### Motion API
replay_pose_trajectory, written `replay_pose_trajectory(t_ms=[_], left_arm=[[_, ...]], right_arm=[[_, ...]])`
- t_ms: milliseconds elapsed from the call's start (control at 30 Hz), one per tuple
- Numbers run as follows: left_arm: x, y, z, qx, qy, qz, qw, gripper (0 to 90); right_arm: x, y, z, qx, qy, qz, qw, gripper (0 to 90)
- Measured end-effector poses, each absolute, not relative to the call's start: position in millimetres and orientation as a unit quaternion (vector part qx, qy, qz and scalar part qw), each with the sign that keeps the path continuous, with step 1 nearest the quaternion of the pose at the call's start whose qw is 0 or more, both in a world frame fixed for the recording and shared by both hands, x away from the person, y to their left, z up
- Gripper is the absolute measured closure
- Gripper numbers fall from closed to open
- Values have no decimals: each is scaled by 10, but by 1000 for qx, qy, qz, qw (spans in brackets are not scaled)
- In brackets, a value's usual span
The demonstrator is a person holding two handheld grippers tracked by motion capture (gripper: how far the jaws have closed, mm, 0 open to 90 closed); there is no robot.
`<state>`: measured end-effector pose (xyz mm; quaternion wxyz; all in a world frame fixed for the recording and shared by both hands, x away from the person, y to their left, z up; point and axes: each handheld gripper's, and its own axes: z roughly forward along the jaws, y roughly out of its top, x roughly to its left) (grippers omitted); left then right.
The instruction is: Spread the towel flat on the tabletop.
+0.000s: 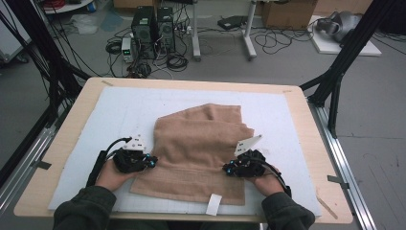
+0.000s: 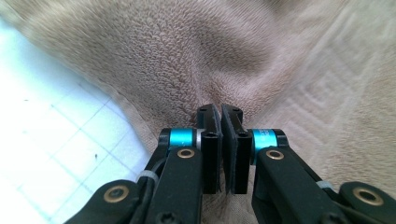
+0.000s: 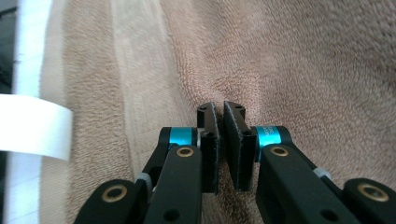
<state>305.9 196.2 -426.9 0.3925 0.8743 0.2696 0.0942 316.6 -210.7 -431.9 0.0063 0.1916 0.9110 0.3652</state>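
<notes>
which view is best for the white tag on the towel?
High view: the white tag shows whole, sticking off the towel's near hem onto the white mat. The right gripper view catches it large but cropped at the frame edge. The left gripper view gives towel pile, no tag.

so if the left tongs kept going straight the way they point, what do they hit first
The towel: the left tongs are shut with its raised fold directly ahead, apparently already touching it.

Dark green sleeves (image 1: 86, 208); black grippers, left (image 1: 152, 163) and right (image 1: 226, 168), with blue rollers, brass screws, grey three-cornered plates, black cables
</notes>
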Motion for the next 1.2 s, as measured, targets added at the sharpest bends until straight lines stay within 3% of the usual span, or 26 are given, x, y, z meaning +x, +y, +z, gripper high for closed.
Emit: replay_pose_trajectory(t_ms=[367, 433, 500, 667, 833, 900, 967, 1033, 1200], left_arm=[[2383, 2144, -4216, 865, 243, 76, 432, 858], [2306, 2165, -4203, 863, 236, 84, 439, 797], [2347, 2167, -4177, 861, 237, 88, 441, 683], [2665, 2080, -4166, 850, 259, 103, 448, 550], [2968, 1920, -4357, 860, 288, 100, 409, 486], [3000, 1878, -4436, 869, 279, 98, 396, 537], [2980, 1873, -4435, 868, 272, 99, 403, 716], [2938, 1859, -4418, 874, 260, 107, 395, 821], [2747, 1914, -4352, 872, 251, 111, 405, 836]], right_arm=[[2574, -2065, -4231, 143, 912, 384, -20, 837], [2474, -2079, -4209, 129, 910, 391, -41, 782], [2452, -2101, -4163, 127, 907, 399, -33, 702], [2773, -2147, -4121, 166, 908, 384, 28, 573], [3113, -2125, -4273, 198, 908, 369, 24, 572], [3142, -2076, -4345, 190, 918, 347, 26, 648], [3131, -2065, -4364, 185, 915, 356, 28, 766], [3113, -2064, -4373, 185, 914, 361, 23, 830], [3003, -2039, -4335, 173, 915, 364, 17, 849]])
